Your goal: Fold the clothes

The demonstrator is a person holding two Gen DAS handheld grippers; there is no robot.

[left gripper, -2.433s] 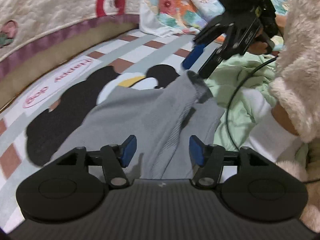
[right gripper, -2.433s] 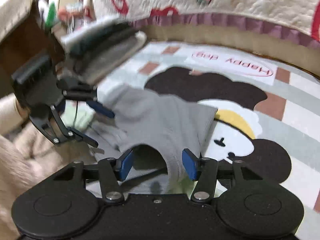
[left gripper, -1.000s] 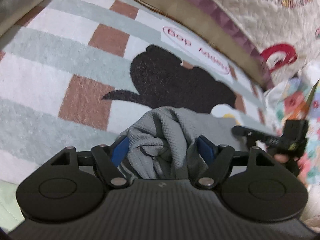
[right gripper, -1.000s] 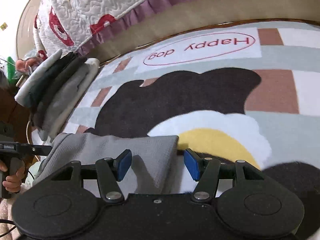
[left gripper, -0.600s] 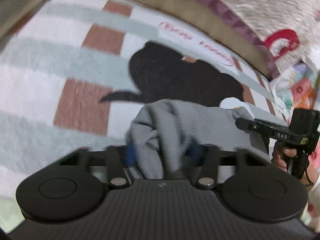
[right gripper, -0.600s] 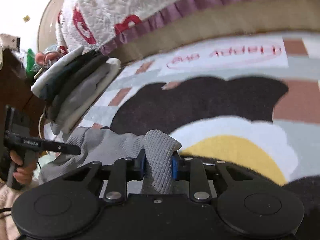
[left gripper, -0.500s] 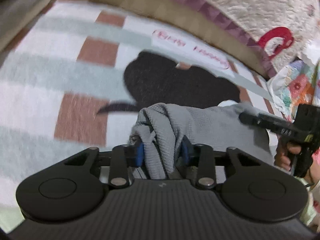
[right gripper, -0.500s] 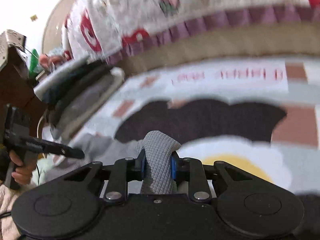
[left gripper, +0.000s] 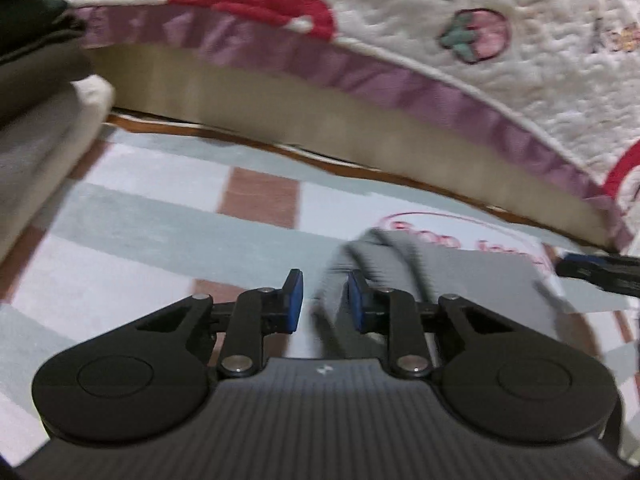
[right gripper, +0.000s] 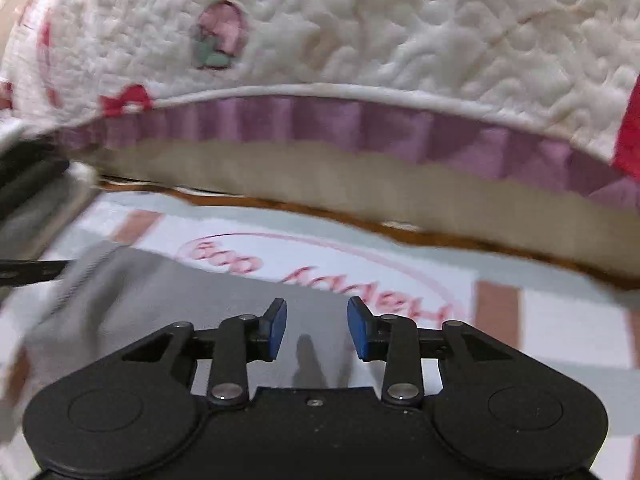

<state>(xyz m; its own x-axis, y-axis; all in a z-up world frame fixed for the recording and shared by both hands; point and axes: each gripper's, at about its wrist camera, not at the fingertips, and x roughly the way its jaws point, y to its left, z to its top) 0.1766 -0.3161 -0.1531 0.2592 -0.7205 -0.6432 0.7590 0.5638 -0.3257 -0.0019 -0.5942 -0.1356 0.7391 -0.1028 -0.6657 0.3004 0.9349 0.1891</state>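
A grey knit garment (left gripper: 472, 276) lies spread on the checked rug (left gripper: 160, 216), over the pink "Happy dog" print. My left gripper (left gripper: 324, 302) stands partly open, with a fold of the garment's left edge between its blue pads, not pinched. In the right wrist view the garment (right gripper: 168, 292) lies flat to the left. My right gripper (right gripper: 316, 330) is open and empty above the garment's right edge. Each gripper's tip shows at the other view's edge: the right gripper (left gripper: 596, 274) and the left gripper (right gripper: 28, 270).
A bed with a quilted white cover (left gripper: 480, 40) and purple frill (right gripper: 360, 124) runs along the far side of the rug. A stack of folded clothes (left gripper: 36, 120) sits at the left, also in the right wrist view (right gripper: 32, 200).
Both grippers were shut on the garment's corners half a second ago. They have carried it toward the bed, laid it down and opened. The right gripper has let go fully.
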